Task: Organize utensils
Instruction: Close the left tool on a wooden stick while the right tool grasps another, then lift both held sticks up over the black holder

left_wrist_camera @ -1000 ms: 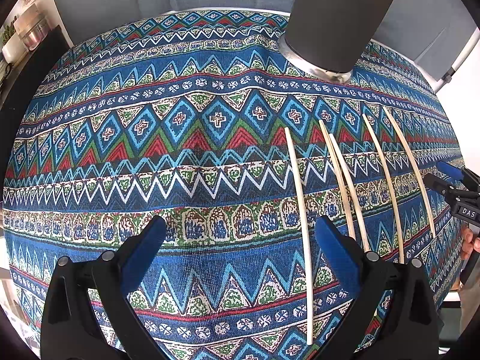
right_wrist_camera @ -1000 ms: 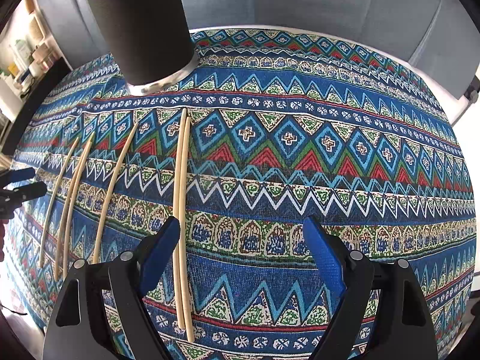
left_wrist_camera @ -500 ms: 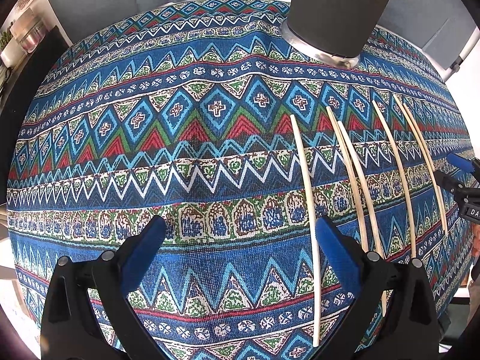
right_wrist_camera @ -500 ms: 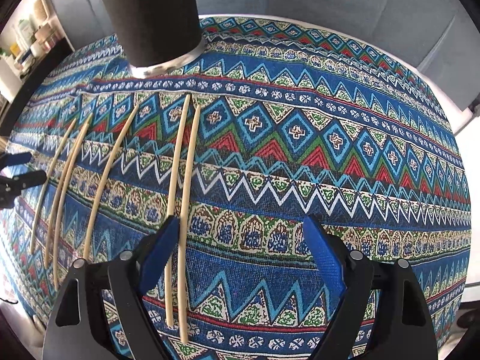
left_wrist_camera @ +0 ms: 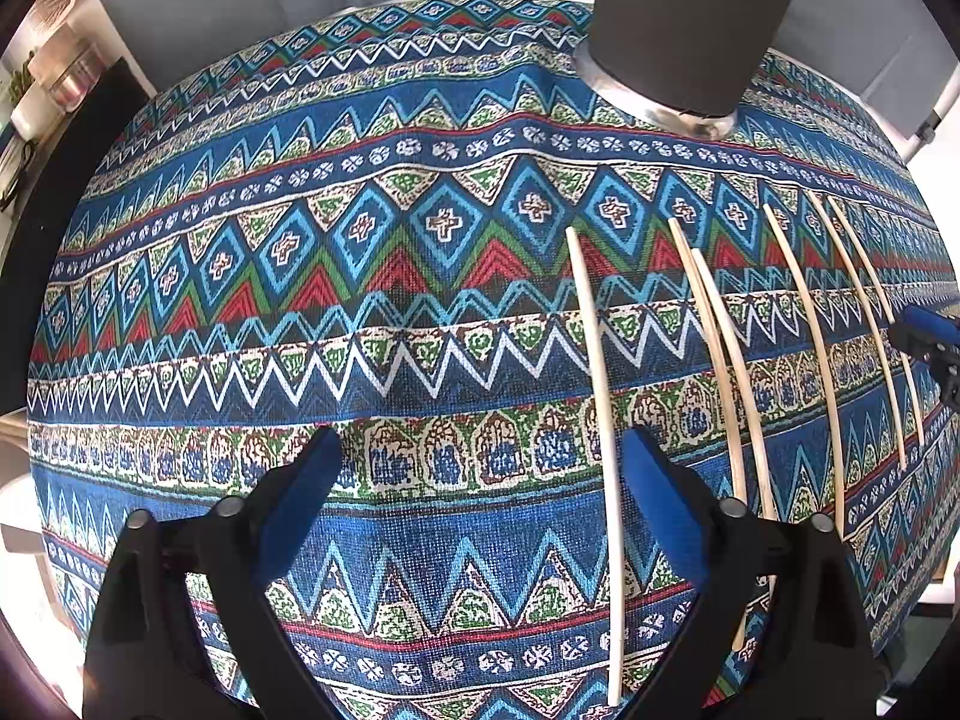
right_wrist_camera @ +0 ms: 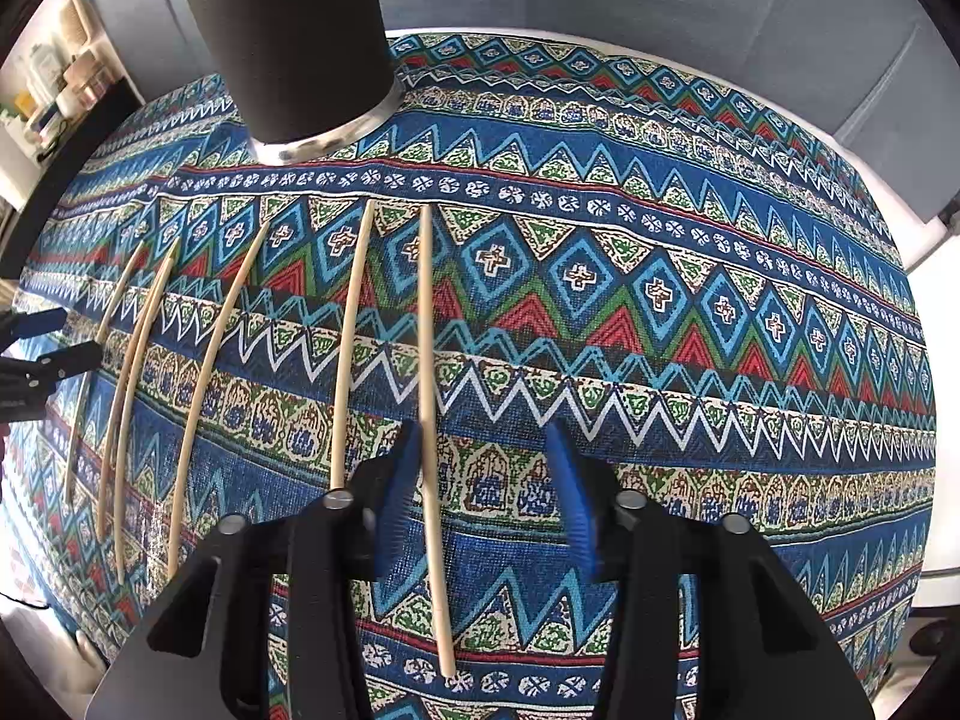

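Lying in a loose row on the patterned tablecloth (right_wrist_camera: 690, 312), six pale chopsticks all run from near to far, with their far ends toward the black utensil holder (right_wrist_camera: 288, 42) that stands upright at the far side of the cloth. The right gripper (right_wrist_camera: 480, 498) points steeply down over the rightmost chopstick (right_wrist_camera: 429, 420) of the row; this stick passes between the blue pads, close against the left pad (right_wrist_camera: 399, 498), while the right pad is clearly apart from it, so the jaws, which have just been closing, do not yet press on it. Its long axis runs along the line of the fingers, across the closing direction, which I judge good for a pinch near its middle. The left gripper (left_wrist_camera: 480, 516) has its jaws wide, though they have just narrowed a little, and it holds nothing. The leftmost chopstick (left_wrist_camera: 600, 420) lies between its pads, close to the right pad (left_wrist_camera: 660, 510), also near to far. Each hand is nearer to its own end of the row, and the four middle chopsticks (left_wrist_camera: 726, 384) lie between them. The next move probably needs only the last closing of the right jaws, then a lift toward the holder.
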A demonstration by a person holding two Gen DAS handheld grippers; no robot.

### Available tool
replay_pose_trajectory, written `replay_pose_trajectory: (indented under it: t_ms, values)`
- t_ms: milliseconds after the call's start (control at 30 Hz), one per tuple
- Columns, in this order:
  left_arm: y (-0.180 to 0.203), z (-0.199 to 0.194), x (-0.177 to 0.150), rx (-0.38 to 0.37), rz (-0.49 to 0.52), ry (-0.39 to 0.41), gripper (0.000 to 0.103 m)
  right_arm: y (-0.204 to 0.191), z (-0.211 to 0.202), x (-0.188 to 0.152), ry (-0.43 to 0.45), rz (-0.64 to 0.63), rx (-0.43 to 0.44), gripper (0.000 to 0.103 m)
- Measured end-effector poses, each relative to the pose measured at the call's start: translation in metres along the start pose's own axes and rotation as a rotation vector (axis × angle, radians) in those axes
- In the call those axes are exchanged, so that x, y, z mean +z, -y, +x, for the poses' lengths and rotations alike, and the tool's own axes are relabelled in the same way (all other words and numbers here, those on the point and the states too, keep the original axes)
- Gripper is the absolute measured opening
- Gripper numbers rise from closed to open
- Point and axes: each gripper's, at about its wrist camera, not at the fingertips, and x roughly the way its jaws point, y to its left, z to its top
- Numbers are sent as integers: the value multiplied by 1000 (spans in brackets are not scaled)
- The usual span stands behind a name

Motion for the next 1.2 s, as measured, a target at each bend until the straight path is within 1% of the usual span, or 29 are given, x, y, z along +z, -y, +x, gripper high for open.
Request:
replay_pose_trajectory:
  t_ms: [33, 67, 100, 133, 167, 200, 233, 267, 333, 467, 567, 633, 733, 833, 933, 1067, 1200]
  values:
    - [1, -2, 2, -5, 12, 7, 69, 2, 0, -1, 0, 6, -3, 14]
    - [-1, -3, 4, -7, 17, 10, 53, 3, 0, 0, -1, 13, -9, 10]
    - [-4, -5, 6, -11, 20, 8, 48, 5, 1, 0, -3, 18, -9, 7]
    - [-6, -5, 8, -14, 21, 5, 41, 6, 2, 0, -4, 21, -10, 6]
    - [-9, -5, 10, -14, 21, 5, 30, 7, 2, 1, -6, 22, -10, 5]
    - [-15, -5, 11, -18, 13, 4, 23, 7, 2, 1, -6, 23, -10, 5]
    - [-22, -6, 12, -27, -4, 1, 13, 7, 3, 0, -5, 24, -10, 5]
    - [-33, -7, 9, -44, -28, -4, 6, 8, 3, 0, -3, 26, -9, 5]
    - [-44, -7, 10, -82, -72, -17, 4, 7, 3, -1, -3, 35, -6, 5]
    - [-51, -8, 9, -63, -75, -21, 4, 10, 3, 0, -7, 64, -2, 5]
    - [-58, -11, 2, -84, -89, -28, 4, 14, -1, -1, -8, 57, -18, 5]
    - [-61, -15, 2, -76, -80, -21, 4, 19, -5, -1, -7, 63, -17, 5]
    - [-70, -27, -2, -87, -84, -13, 4, 27, -12, -1, 12, 91, -9, 5]
    - [-74, -34, 5, -88, -82, 9, 4, 29, -18, 2, 33, 100, -5, 5]
    - [-72, -43, 10, -90, -81, 30, 4, 25, -25, 5, 46, 74, -21, 5]
    - [-68, -56, 17, -88, -75, 65, 4, 21, -35, 11, 82, 77, 2, 5]
    - [-66, -73, 32, -84, -69, 110, 4, 13, -47, 23, 126, 68, 46, 5]
